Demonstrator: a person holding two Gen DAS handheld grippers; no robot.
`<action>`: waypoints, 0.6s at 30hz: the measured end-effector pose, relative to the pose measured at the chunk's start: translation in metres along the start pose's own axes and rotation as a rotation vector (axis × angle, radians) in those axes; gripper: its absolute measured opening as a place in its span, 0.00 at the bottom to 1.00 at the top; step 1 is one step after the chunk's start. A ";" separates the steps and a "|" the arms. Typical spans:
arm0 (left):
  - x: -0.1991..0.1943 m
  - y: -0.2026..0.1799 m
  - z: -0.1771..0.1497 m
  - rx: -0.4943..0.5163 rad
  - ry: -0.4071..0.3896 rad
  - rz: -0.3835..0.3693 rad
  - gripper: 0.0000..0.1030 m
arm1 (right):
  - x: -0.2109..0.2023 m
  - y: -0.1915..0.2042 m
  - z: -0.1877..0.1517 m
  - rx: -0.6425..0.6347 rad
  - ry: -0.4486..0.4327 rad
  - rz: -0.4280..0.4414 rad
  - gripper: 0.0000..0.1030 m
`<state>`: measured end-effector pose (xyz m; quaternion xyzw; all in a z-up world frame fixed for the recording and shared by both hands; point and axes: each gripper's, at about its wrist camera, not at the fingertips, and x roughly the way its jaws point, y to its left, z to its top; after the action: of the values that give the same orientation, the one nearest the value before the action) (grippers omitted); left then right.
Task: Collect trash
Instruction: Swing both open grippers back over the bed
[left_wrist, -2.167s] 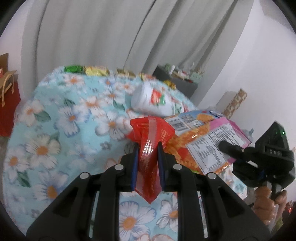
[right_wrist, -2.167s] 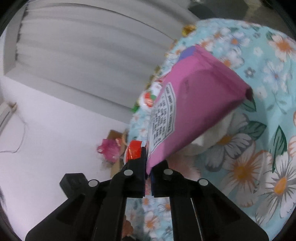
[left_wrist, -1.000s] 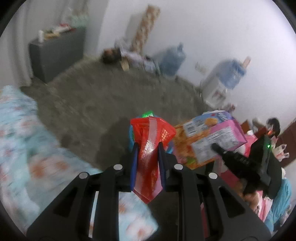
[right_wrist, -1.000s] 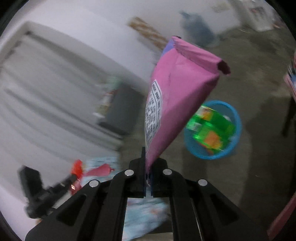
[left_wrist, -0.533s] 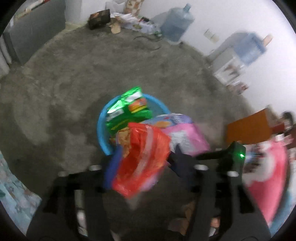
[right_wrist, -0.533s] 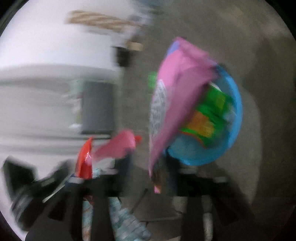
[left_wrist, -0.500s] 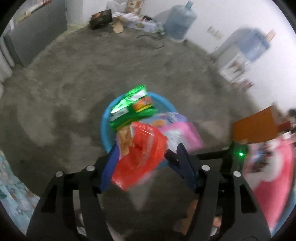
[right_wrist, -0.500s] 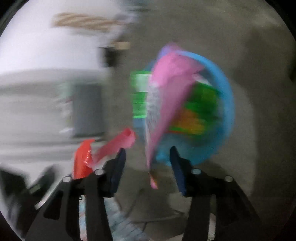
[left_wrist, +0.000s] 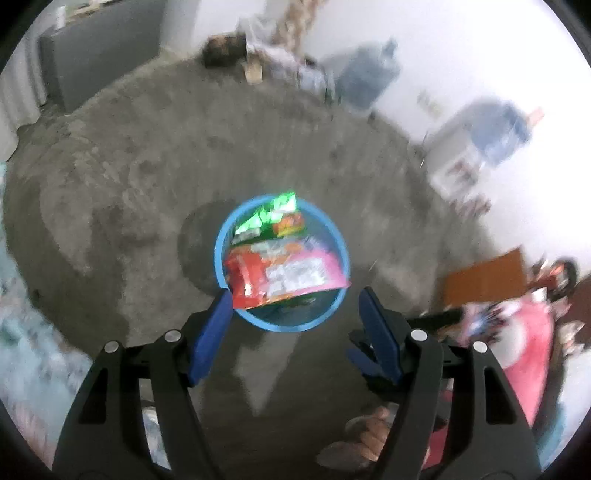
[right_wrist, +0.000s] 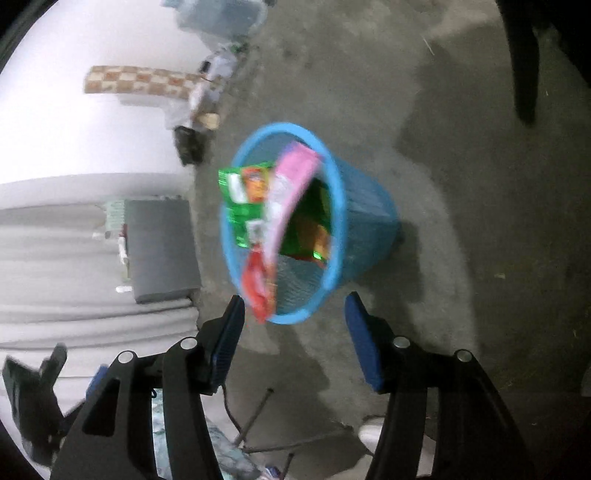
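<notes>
So the red wrapper (left_wrist: 245, 280) and the pink bag (left_wrist: 306, 271) are sitting at the mouth of the blue bin (left_wrist: 332, 314), on top of a green packet (left_wrist: 269, 221), the pink one lying long-ways across the rim. Both lie just past the fingertips, free of them. The left gripper (left_wrist: 295, 325) and right gripper (right_wrist: 293, 334) are both spreading wider, nothing between the jaws. The left looks more squarely over the bin. Grey floor (left_wrist: 129, 166) all around.

Lighting: dim, soft indoor light is leaving faint shadows on the floor (left_wrist: 147, 192). Quality: motion blur is smearing both views; fisheye bending and dark vignetting are showing at the edges.
</notes>
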<state>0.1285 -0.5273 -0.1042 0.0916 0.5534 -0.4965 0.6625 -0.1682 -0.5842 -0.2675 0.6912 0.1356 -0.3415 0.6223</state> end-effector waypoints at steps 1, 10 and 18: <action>-0.022 0.004 -0.006 -0.020 -0.028 -0.021 0.64 | -0.003 0.016 -0.004 -0.041 0.007 0.027 0.56; -0.223 0.065 -0.102 -0.135 -0.285 -0.050 0.71 | -0.041 0.185 -0.090 -0.553 0.078 0.144 0.73; -0.366 0.155 -0.244 -0.251 -0.576 0.195 0.74 | -0.034 0.245 -0.212 -0.788 0.354 0.213 0.73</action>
<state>0.1283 -0.0837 0.0406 -0.0823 0.3886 -0.3642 0.8423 0.0215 -0.4205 -0.0596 0.4594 0.2880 -0.0742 0.8370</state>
